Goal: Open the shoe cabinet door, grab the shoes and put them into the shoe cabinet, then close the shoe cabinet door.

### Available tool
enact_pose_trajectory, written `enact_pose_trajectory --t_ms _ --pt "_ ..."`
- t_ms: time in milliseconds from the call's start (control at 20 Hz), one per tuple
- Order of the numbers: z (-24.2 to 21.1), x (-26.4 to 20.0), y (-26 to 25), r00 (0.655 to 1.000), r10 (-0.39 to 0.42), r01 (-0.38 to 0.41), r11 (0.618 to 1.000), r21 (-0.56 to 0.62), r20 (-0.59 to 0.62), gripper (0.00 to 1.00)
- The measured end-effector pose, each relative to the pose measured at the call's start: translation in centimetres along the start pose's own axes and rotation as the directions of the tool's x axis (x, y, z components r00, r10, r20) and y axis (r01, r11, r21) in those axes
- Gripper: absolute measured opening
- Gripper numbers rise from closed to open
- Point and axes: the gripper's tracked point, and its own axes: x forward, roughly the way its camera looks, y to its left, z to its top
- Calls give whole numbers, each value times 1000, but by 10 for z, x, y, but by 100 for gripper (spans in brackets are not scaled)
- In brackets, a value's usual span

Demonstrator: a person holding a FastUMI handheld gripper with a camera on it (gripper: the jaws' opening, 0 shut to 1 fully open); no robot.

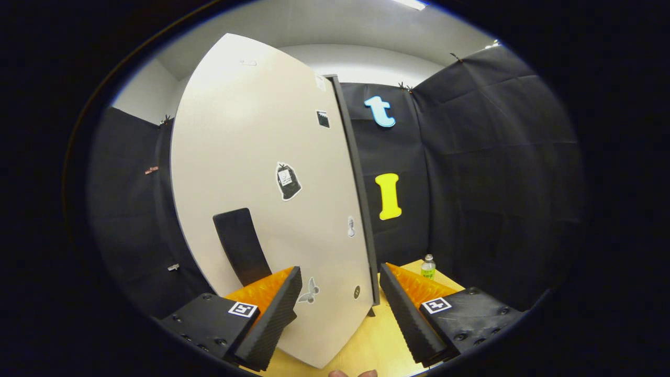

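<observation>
Wood floor [366,345]: one white door [261,199] at 12 o'clock bearing one handle [241,243]; one bottle [428,267] at 2; tool [340,309] fingers apart, empty.

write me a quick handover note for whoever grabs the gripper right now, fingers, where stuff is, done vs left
Gripper: fingers open, holding nothing, spread either side of the free edge of the shoe cabinet door.
Door: pale panel with a dark handle and stickers, just ahead of the fingers, its dark edge turned toward them; whether it is swinging open or closed cannot be told.
Floor: a small bottle stands on the wooden floor beyond the right finger.
Done: cannot confirm any step.
Left: check the shoes are inside, then shut the door.
</observation>
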Motion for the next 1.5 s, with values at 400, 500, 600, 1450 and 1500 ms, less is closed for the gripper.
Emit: enact_pose_trajectory --t_ms 400,500,600,1450,1500 --pt "-9 19 63 995 102 -102 995 7 -18 98" --pt "-7 20 62 995 97 -97 995 -19 -8 98" --pt "-7 20 62 995 98 -98 995 -14 -7 98" --pt "-8 19 52 993 115 -114 993 4 -15 98" --pt "-7 19 50 993 114 -114 993 5 -13 98"
